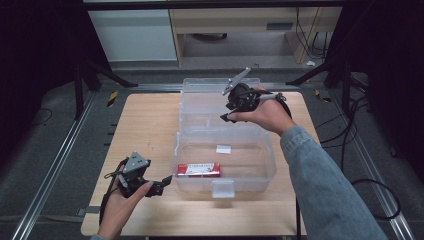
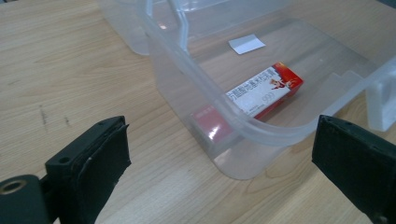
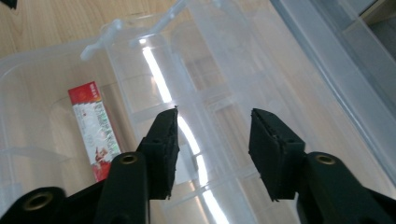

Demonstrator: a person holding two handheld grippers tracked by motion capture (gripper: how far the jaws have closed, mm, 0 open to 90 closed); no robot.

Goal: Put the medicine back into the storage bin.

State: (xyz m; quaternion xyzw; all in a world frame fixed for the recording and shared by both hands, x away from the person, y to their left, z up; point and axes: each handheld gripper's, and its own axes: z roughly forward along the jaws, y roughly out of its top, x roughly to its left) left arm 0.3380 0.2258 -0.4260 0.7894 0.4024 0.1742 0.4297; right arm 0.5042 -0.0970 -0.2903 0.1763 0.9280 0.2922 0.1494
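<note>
Nearest the camera, the left gripper [image 1: 161, 186] sits at the table's near left edge, its black padded jaws spread wide with nothing between them, pointing right at the clear plastic storage box [image 1: 267, 165]. Inside the box, against its near wall, lies a red-and-white cardboard carton [image 1: 199, 170], long axis running left to right; its print is too small to read. The right gripper [image 1: 226, 118] hovers over the open lid [image 1: 200, 107], jaws partly apart and empty. The wooden table [image 1: 145, 125] shows pale grain.
</note>
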